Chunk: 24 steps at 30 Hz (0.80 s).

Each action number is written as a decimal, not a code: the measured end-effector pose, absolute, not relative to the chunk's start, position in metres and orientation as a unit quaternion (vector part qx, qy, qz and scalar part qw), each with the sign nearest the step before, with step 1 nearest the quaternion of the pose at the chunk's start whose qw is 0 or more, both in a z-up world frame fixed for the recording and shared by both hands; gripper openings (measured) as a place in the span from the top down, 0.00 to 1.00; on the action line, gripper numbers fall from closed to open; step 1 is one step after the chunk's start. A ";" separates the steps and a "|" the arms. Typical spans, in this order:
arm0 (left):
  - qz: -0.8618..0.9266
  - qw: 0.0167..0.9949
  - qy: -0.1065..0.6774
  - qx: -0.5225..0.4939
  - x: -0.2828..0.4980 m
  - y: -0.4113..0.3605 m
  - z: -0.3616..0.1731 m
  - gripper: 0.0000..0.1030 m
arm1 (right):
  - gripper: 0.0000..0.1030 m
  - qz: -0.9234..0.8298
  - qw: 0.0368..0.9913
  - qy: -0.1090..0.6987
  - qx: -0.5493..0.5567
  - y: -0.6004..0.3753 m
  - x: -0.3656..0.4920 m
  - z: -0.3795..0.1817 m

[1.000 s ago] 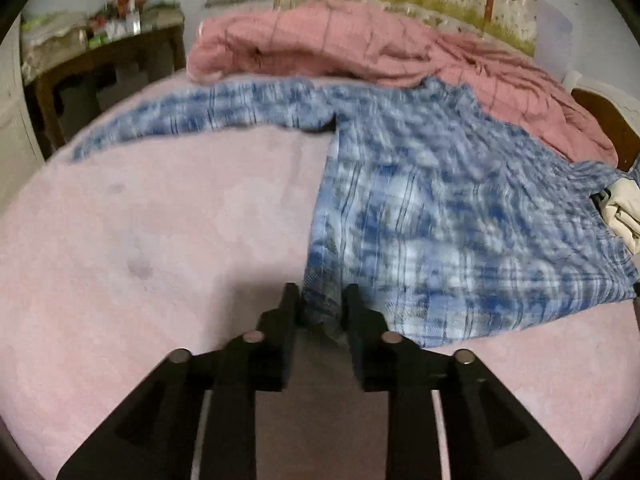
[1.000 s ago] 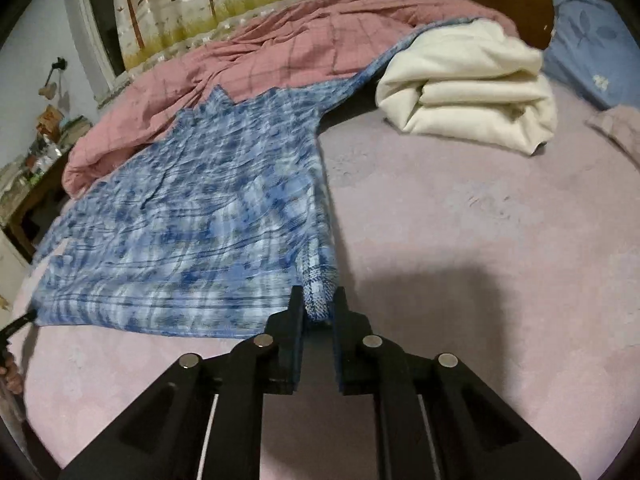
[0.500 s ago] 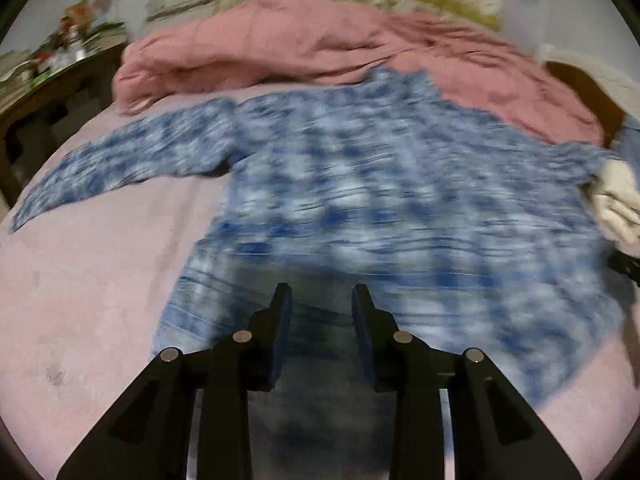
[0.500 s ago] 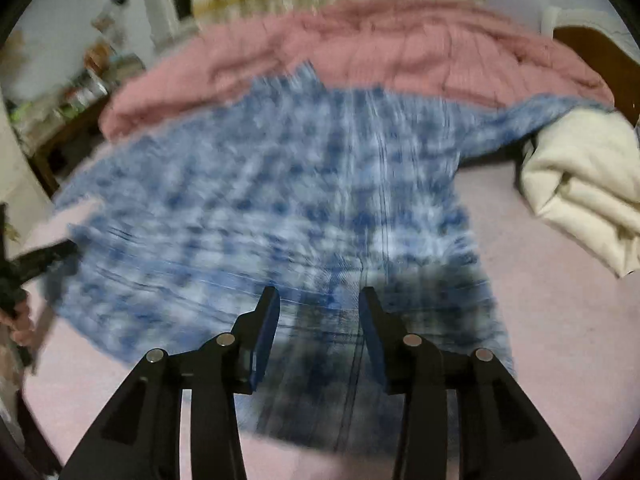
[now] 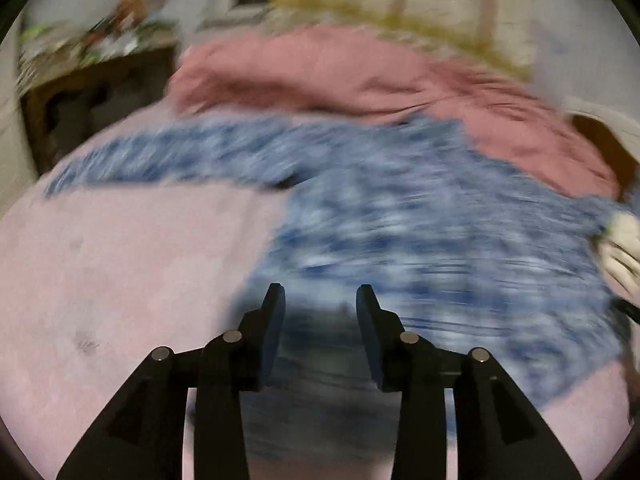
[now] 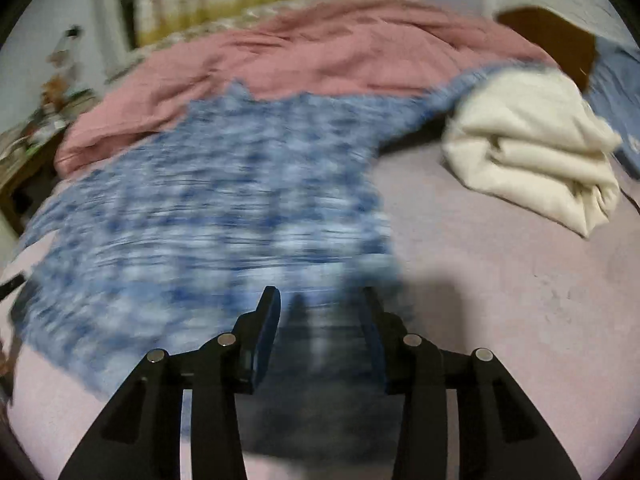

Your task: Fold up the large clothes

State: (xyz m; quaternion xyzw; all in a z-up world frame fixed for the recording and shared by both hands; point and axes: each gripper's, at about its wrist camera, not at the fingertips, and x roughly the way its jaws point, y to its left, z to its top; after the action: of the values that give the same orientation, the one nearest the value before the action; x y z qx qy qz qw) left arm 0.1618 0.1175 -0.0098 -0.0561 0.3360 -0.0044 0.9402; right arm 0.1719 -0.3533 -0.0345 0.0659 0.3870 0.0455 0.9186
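Observation:
A large blue-and-white plaid shirt point(image 5: 420, 232) lies spread on the pink bed point(image 5: 132, 264), one sleeve stretched out to the left. It also shows in the right wrist view point(image 6: 224, 216), its other sleeve reaching toward the cream bundle. My left gripper point(image 5: 320, 300) is open and empty, just above the shirt's near hem. My right gripper point(image 6: 320, 304) is open and empty above the hem's right corner. Both views are blurred by motion.
A crumpled pink blanket point(image 5: 360, 76) lies behind the shirt. A folded cream cloth point(image 6: 536, 148) sits at the right, a blue pillow point(image 6: 620, 96) and brown headboard point(image 6: 552, 36) beyond it. A cluttered wooden table point(image 5: 92, 92) stands at the far left.
Both grippers were shut on the shirt's bottom corners a second ago. They have let go and opened, and the hem now lies flat on the bed beneath them.

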 end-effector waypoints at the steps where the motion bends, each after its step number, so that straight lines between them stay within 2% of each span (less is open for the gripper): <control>1: -0.028 0.943 0.327 -0.047 0.155 0.104 -0.005 0.62 | 0.52 0.064 0.918 0.386 0.067 -0.344 0.169 -0.030; 6: -0.130 0.922 0.363 -0.037 0.143 0.034 -0.014 0.59 | 0.50 0.166 0.900 0.401 0.035 -0.269 0.153 -0.026; 11: -0.117 0.905 0.408 -0.014 0.146 0.009 -0.044 0.59 | 0.44 0.149 0.895 0.419 -0.039 -0.221 0.147 -0.050; 13: -0.097 0.897 0.431 -0.011 0.148 0.009 -0.050 0.59 | 0.43 0.145 0.895 0.419 -0.041 -0.222 0.144 -0.053; 20: -0.078 0.903 0.422 0.006 0.130 0.008 -0.051 0.58 | 0.39 0.146 0.893 0.426 0.001 -0.244 0.133 -0.056; 24: -0.093 0.911 0.402 -0.023 0.131 0.015 -0.043 0.58 | 0.31 0.118 0.905 0.410 -0.007 -0.248 0.129 -0.051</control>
State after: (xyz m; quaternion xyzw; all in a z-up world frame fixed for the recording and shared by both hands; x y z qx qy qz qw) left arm 0.1311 0.0146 -0.0431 -0.0230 0.4016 -0.0928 0.9108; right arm 0.1292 -0.2480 -0.0509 -0.0065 0.4096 0.1182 0.9046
